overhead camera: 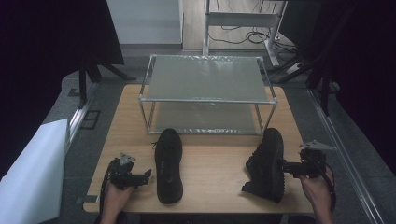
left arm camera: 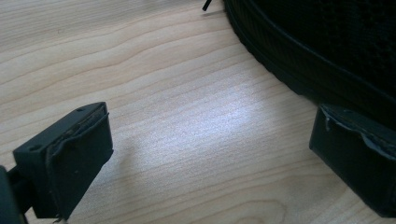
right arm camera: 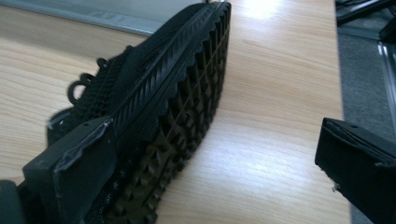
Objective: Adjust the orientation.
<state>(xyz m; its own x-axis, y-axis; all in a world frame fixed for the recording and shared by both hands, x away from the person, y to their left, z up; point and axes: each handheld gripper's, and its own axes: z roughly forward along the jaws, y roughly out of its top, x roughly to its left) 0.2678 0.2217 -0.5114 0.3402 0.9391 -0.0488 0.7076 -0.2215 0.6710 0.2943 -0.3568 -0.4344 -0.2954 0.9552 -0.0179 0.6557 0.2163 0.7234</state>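
While tipped on edge, right shoe touches right hand-held gripper

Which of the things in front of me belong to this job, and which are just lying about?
In the job: left shoe, flat on the table; right shoe, tipped on its side; left gripper and right gripper, both open.

Lying about: white sheet; cables on the floor; the metal shelf rack, possibly the destination.
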